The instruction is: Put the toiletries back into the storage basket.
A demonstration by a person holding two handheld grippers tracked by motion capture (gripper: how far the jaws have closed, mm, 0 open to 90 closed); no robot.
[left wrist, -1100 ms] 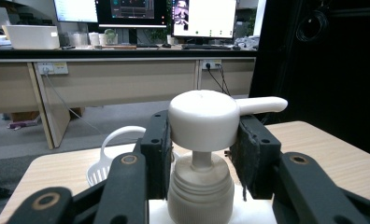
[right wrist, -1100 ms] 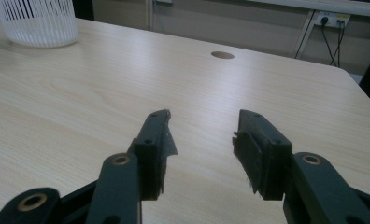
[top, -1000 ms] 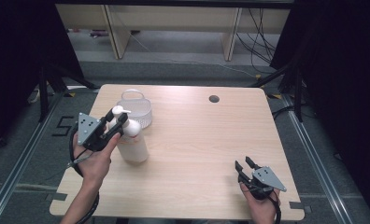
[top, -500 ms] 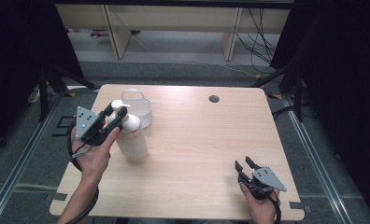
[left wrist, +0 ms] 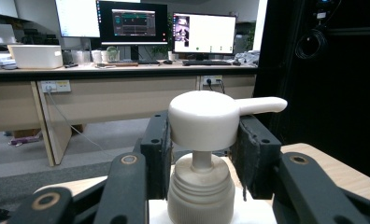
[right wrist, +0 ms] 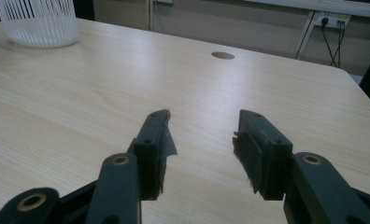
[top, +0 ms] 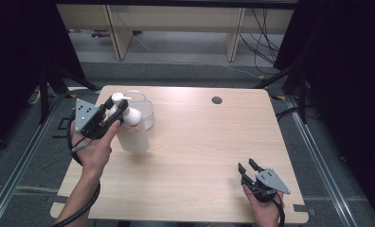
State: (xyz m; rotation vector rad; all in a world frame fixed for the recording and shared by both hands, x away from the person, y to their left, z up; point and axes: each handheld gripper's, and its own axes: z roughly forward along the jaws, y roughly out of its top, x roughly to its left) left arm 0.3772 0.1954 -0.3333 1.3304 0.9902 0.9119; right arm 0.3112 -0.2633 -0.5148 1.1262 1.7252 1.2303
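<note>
White pump bottle (top: 131, 127) at table's (top: 200, 142) left side, tilted, base toward the near edge. Left tool (top: 113, 113) clamped on the bottle's neck just under the pump head (left wrist: 206, 119), nozzle pointing right in the left gripper view. Clear ribbed tub (top: 145, 113) just behind the bottle, touching or nearly so. Round hole (top: 217, 100) in the tabletop far right of centre. Right tool (top: 248, 166) near the right near corner, jaws apart, holding nothing, resting low over bare wood. Desks and monitors (left wrist: 131, 21) beyond.
</note>
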